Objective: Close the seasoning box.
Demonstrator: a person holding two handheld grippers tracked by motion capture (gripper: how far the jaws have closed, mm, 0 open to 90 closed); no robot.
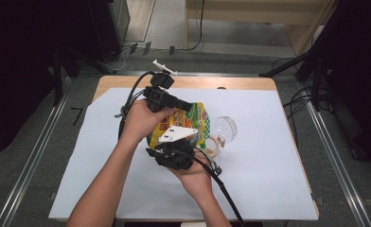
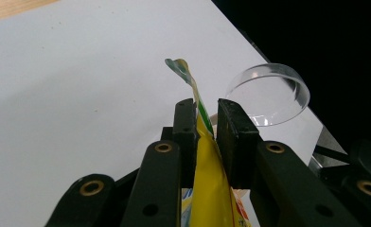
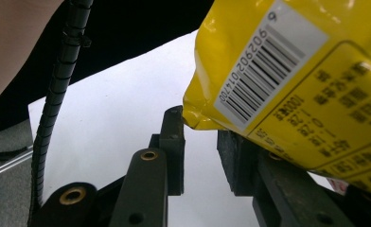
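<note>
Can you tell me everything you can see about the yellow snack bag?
The yellow bag is a shiny, crinkly packet that looks like plastic foil, with green and red print on its front. Its back has a white barcode label and dark printed writing. It is held up above the white sheet, between the two hands. The left tool pinches its thin sealed edge, which has a green tip sticking out past the jaws. The right tool is open, with the bag's bottom corner lying against it.

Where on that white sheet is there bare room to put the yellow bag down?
The white sheet is bare left of the forearm, and along the right edge beyond the clear cup. The middle is crowded: both grippers, the yellow bag, the tape roll and the cup.
</note>
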